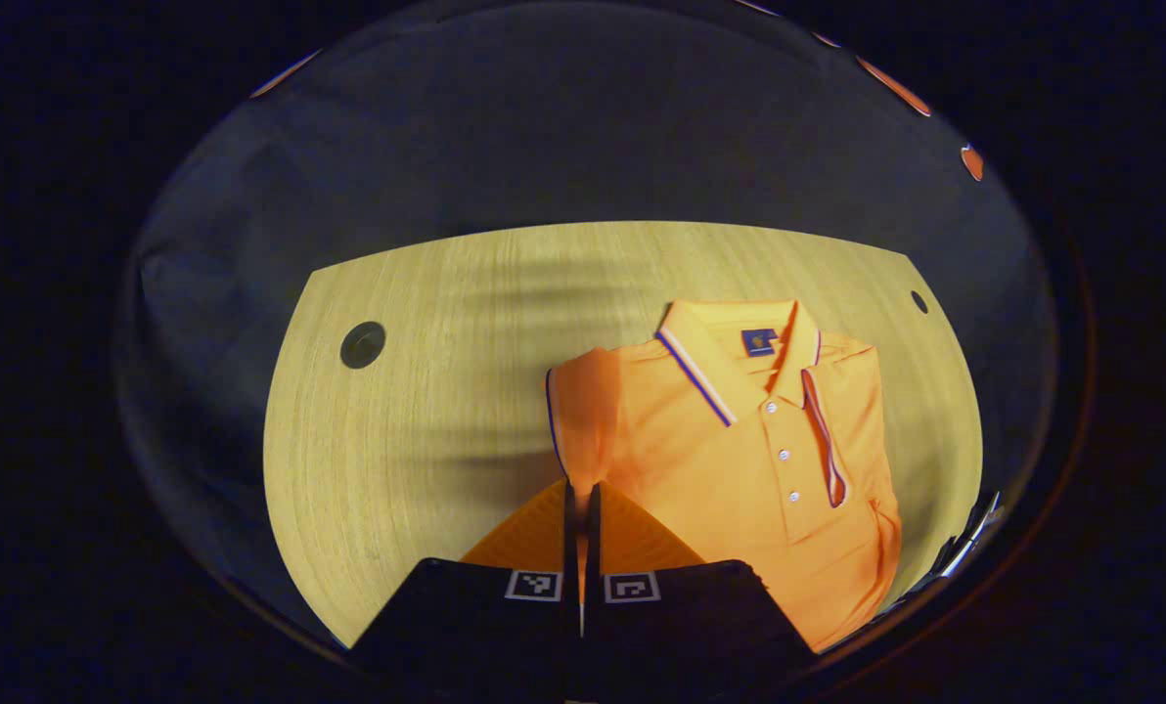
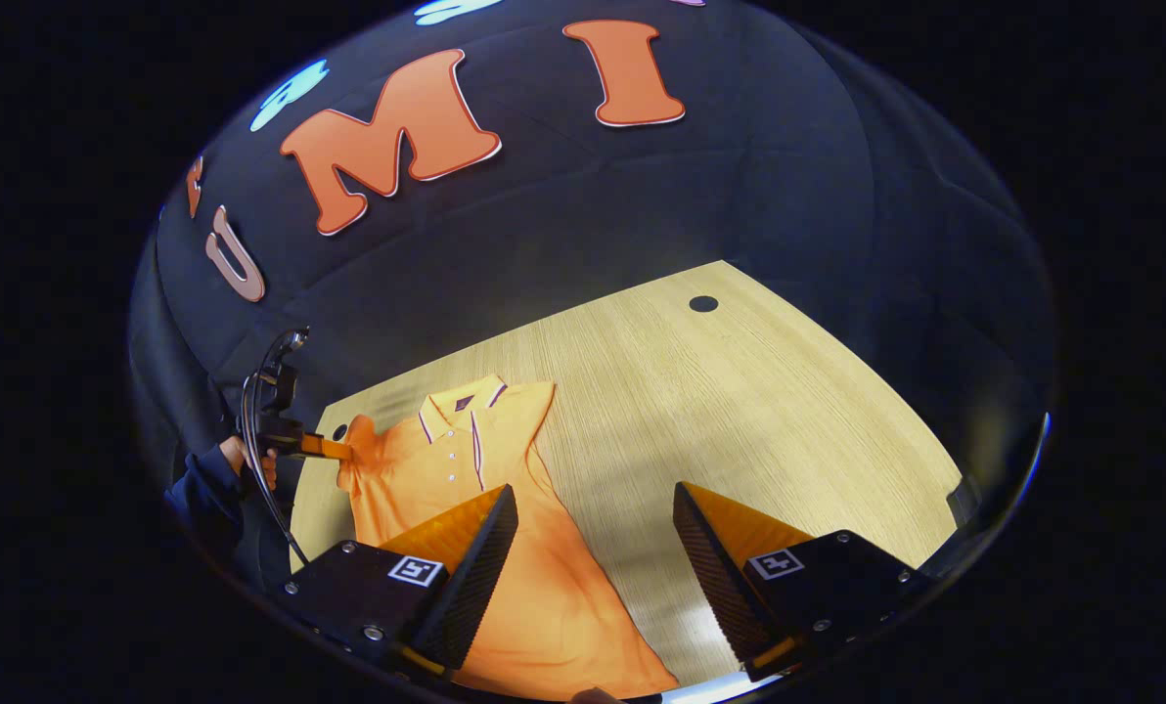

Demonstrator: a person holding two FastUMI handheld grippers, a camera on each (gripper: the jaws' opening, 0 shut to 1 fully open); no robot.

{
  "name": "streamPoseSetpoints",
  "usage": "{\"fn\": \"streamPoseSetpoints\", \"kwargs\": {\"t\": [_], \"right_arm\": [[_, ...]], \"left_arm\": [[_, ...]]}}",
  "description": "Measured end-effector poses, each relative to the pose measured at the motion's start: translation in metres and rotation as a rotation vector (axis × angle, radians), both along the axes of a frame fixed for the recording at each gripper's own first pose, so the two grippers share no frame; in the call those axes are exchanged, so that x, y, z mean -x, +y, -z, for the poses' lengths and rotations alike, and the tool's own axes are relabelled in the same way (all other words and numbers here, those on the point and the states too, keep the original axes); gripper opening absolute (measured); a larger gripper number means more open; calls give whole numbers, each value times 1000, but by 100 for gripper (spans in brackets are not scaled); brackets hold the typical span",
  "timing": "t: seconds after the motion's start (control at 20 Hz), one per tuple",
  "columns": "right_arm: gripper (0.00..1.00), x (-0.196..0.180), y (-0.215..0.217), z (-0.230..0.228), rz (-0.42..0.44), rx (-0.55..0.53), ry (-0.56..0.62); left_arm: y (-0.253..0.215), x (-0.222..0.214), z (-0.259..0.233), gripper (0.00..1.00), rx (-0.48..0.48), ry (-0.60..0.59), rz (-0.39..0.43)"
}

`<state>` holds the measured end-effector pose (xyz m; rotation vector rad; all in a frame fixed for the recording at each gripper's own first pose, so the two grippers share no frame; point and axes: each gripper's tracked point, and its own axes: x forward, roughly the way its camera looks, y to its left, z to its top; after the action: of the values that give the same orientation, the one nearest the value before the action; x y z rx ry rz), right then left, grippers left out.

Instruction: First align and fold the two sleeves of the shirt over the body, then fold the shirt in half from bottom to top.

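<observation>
Flat on the pale wood-grain table (image 1: 426, 391) lies the orange short-sleeved polo shirt (image 1: 739, 460), collar with white and dark trim toward the far edge, three white buttons down the placket. Seen in the left gripper view: left gripper (image 1: 581, 489) pinched tight on the orange sleeve (image 1: 578, 411), fingers almost meeting, cloth drawn up from the table into a raised peak at the fingertips. Same grip visible farther off in the right gripper view, with a hand (image 2: 250, 460) in a dark sleeve (image 2: 201, 484) holding that tool at the shirt's side, cable looping above it. Opposite sleeve already tucked over the body, to judge by the straight edge on that side in the left gripper view. Right gripper (image 2: 593, 508) spread wide, holding nothing, raised over the lower part of the shirt and the bare wood beside it; whether one finger touches the cloth cannot be told. Round dark hole (image 2: 703, 303) in the tabletop near the far corner, well apart from the shirt; another round dark hole (image 1: 362, 344) on the other side.
</observation>
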<state>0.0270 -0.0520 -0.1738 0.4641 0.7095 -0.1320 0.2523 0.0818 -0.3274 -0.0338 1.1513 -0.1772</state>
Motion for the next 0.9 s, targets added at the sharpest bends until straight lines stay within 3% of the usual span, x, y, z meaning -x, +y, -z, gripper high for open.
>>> {"fn": "streamPoseSetpoints", "kwargs": {"t": [0.2, 0.35, 0.5, 0.55, 0.6, 0.8, 0.9], "right_arm": [[98, 3, -5, 0, -4, -1, -4], [98, 5, -10, 3, 2, -20, -6], [98, 2, -15, 3, -1, -25, -14], [98, 2, -16, 2, -8, -21, -20], [98, 0, -16, 1, -13, -14, -26], [98, -9, -16, -10, -46, 26, -86], [98, -15, -13, -20, -63, 60, -136]], "left_arm": [[-41, -3, -11, 2, 13, -3, 42], [-92, 1, -20, 11, 131, -19, 88], [-125, 11, -42, 65, 227, -55, 136], [-124, 12, -47, 65, 214, -83, 145], [-121, 13, -50, 75, 193, -102, 148], [-102, 23, -81, 94, 128, -219, 117], [-92, 32, -103, 97, 92, -302, 94]]}}
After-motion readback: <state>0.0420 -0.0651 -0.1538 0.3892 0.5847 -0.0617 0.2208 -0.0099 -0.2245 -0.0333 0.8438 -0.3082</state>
